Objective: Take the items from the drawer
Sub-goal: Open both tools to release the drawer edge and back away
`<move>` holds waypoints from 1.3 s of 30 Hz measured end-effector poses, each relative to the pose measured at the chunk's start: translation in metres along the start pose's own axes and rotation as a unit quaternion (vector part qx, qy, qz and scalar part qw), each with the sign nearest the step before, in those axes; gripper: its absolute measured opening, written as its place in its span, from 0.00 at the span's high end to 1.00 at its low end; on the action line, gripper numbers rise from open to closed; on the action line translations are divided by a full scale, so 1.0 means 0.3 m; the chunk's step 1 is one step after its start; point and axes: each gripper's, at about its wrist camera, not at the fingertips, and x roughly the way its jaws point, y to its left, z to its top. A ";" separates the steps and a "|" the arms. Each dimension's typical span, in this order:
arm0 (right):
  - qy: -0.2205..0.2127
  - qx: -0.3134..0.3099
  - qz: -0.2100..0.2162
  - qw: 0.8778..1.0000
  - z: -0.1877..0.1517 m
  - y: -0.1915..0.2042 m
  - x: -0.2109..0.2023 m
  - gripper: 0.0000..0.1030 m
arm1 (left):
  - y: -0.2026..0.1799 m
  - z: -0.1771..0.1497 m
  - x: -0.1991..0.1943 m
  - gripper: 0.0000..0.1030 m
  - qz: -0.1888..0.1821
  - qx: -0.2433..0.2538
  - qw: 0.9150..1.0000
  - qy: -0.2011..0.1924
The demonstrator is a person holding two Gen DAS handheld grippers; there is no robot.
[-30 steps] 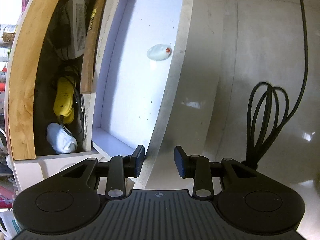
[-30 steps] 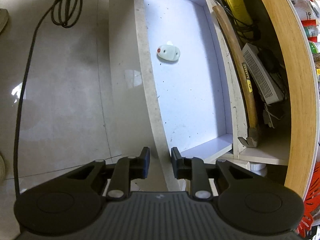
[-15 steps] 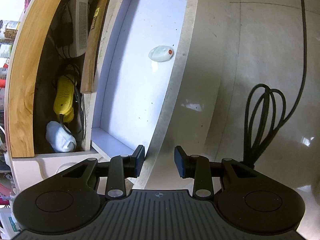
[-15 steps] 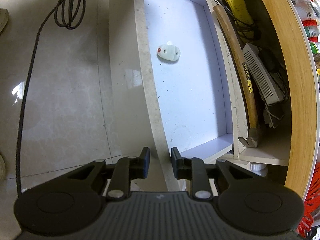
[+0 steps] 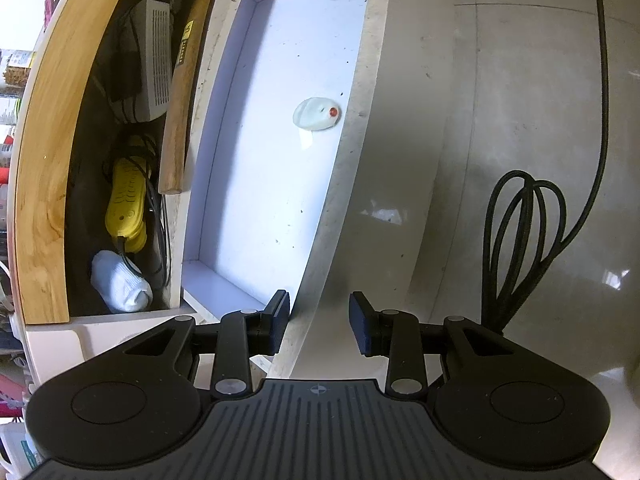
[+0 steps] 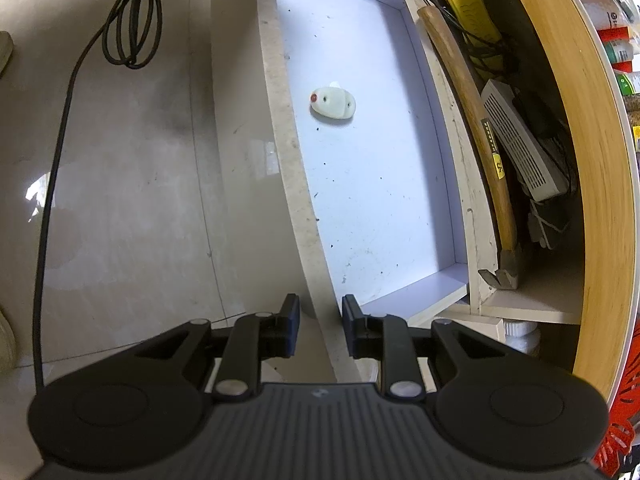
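While both grippers' fingers [image 5: 280, 314] [image 6: 292, 322] pinch nothing, the drawer [image 5: 320, 220] holds one white gadget [image 5: 317, 113].

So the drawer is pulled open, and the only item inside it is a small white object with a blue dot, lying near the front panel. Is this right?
Not quite: the dot is red, not blue. The small white object lies alone on the floor of the open drawer, near the front panel. The right wrist view shows the red dot on the end nearest that panel; the left wrist view agrees.
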 end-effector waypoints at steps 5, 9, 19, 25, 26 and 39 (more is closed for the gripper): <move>-0.002 0.009 -0.006 1.000 -0.002 0.006 0.002 0.24 | 0.000 0.008 0.003 0.50 -0.010 -0.008 1.000 0.003; -0.026 0.023 -0.021 0.999 0.001 -0.002 -0.020 0.00 | -0.013 0.018 -0.002 0.26 0.001 -0.004 1.000 -0.008; -0.033 0.029 -0.032 0.999 0.012 -0.008 -0.027 0.00 | -0.006 0.029 -0.017 0.18 0.016 -0.013 0.999 -0.027; -0.035 0.034 -0.029 0.998 0.015 -0.009 -0.032 0.00 | -0.003 0.034 -0.024 0.18 0.010 -0.022 0.999 -0.030; -0.036 0.039 -0.028 0.998 0.017 -0.012 -0.034 0.00 | 0.004 0.036 -0.027 0.18 0.007 -0.032 0.999 -0.031; -0.050 0.211 0.002 0.976 0.038 -0.124 -0.096 0.00 | 0.152 0.040 -0.074 0.18 -0.045 -0.249 0.967 -0.030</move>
